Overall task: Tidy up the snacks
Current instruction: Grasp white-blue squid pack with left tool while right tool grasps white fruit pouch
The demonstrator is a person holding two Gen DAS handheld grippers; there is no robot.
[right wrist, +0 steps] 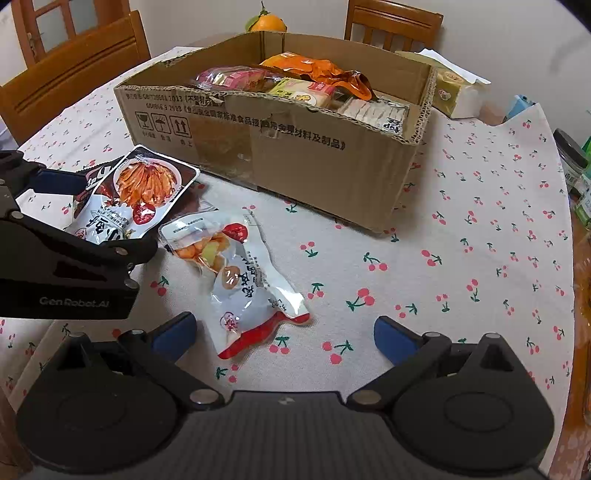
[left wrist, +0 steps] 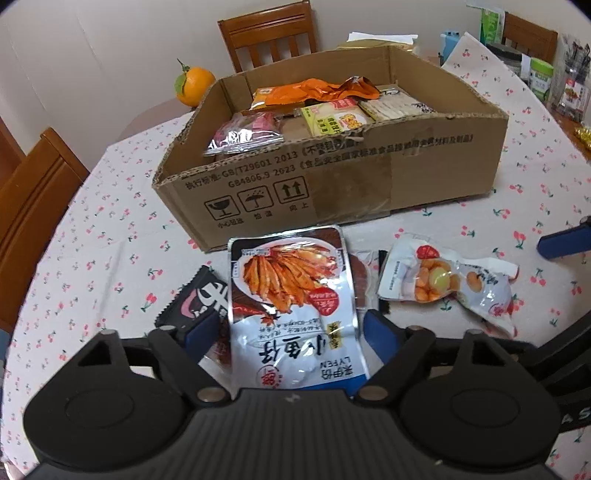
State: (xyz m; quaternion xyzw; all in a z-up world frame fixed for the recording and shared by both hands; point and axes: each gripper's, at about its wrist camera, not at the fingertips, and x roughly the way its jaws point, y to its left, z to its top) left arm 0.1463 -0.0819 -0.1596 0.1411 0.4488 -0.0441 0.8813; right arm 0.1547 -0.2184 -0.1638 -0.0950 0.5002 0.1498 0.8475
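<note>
The desk point(right wrist: 480, 229), under a white cloth printed with cherries, is carrying everything; wooden chairs point(left wrist: 267, 33) are standing round its far and left edges. A cut-down cardboard box point(left wrist: 406, 162) is sitting toward the far middle of the desk, its printed long wall facing the cameras; inside it are lying an orange packet point(left wrist: 314, 90), a pink packet point(left wrist: 245, 134), a yellow-green packet point(left wrist: 332, 118) and a pale packet point(left wrist: 397, 105), crowded against one another. An orange fruit point(left wrist: 194, 85) with leaves is standing behind the box's far left corner; jars and boxes point(left wrist: 541, 77) are clustering at the desk's right edge.

Just in front of the box, the fish snack pouch point(left wrist: 291, 295), white with a picture of red strips, is reaching toward the box's near wall; the left gripper point(left wrist: 291, 328) is straddling its lower part, the blue fingers point(left wrist: 201, 326) sitting on either side of the pouch and seemingly pinching it, though the contact itself is hard to make out. A black packet point(left wrist: 199, 295) is lying partly beneath the pouch on its left; a dark red packet point(left wrist: 360, 280) is peeking out on its right.

The egg snack pouch point(right wrist: 243, 280) is lying crumpled just beside the fish pouch, toward the near edge; the right gripper point(right wrist: 284, 332) is hovering above the cloth beside it, its fingers point(right wrist: 391, 334) spreading wide and holding nothing.
</note>
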